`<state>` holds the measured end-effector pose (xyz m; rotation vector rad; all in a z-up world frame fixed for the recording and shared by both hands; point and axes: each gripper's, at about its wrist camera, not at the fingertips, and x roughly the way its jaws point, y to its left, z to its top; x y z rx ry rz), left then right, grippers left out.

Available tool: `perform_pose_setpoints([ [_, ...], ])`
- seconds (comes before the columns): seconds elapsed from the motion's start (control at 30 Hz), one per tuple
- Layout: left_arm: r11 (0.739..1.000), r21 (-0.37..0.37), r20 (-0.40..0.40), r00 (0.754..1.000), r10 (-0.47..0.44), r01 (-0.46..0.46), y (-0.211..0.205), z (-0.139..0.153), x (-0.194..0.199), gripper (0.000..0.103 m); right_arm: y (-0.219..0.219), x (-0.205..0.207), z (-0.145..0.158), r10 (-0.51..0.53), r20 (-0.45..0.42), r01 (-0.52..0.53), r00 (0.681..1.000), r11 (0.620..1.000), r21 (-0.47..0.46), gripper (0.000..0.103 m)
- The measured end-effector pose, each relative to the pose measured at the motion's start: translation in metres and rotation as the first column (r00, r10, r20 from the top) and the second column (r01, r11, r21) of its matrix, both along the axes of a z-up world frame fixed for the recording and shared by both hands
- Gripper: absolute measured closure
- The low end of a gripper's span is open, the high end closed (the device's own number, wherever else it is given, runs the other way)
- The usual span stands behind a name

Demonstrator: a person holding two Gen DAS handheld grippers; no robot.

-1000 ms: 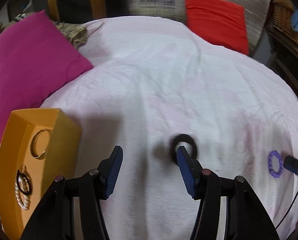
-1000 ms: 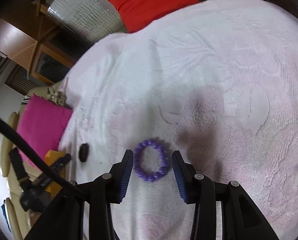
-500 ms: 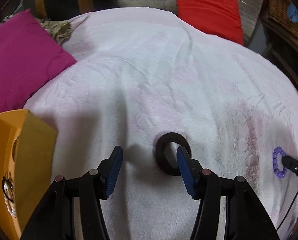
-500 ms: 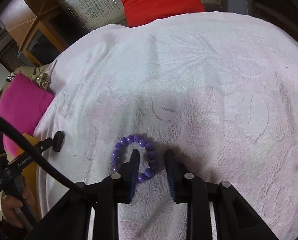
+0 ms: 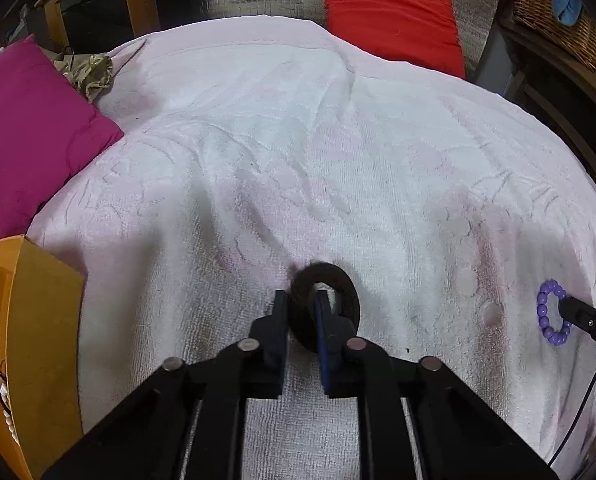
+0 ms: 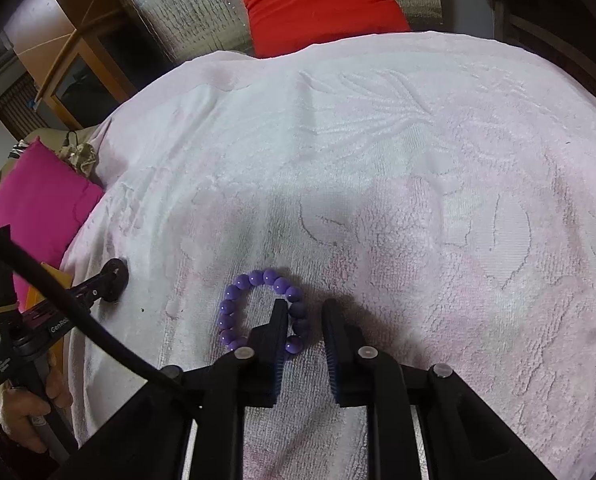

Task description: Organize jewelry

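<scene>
A black ring-shaped bangle [image 5: 339, 294] lies on the white towel [image 5: 298, 160]. My left gripper [image 5: 301, 308] is shut on the bangle's near-left rim. A purple bead bracelet [image 6: 258, 308] lies on the towel; it also shows in the left wrist view [image 5: 547, 316]. My right gripper [image 6: 303, 320] straddles the bracelet's right side, left finger inside the loop, jaws narrowed to a small gap. An orange jewelry box [image 5: 26, 340] stands at the left with a pearl strand partly visible.
A magenta cushion [image 5: 30, 136] lies at the far left and a red cushion [image 5: 389, 12] at the back. A wicker basket [image 5: 557, 12] stands at the back right. A crumpled tan cloth [image 5: 90, 72] lies beside the magenta cushion.
My left gripper moved right over the black bangle and closed on its rim. My right gripper moved forward and narrowed across the purple bracelet's right side.
</scene>
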<state>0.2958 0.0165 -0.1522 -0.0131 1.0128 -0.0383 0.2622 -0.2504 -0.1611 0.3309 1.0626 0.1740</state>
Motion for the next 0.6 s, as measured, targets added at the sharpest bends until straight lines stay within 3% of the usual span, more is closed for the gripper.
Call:
perform_pose_setpoints([
  [0.37,0.995,-0.092,0.074,0.997,-0.021,0.028,0.003,0.032,-0.015,0.093,-0.003,-0.005,0.020,0.019,0.080,-0.029,0.997,0.992,0.122,0.092],
  [0.6,0.996,-0.094,0.107,0.994,0.006,0.004,0.012,0.049,-0.027,0.093,0.005,-0.010,0.033,0.044,0.128,-0.066,0.991,0.982,0.179,0.092],
])
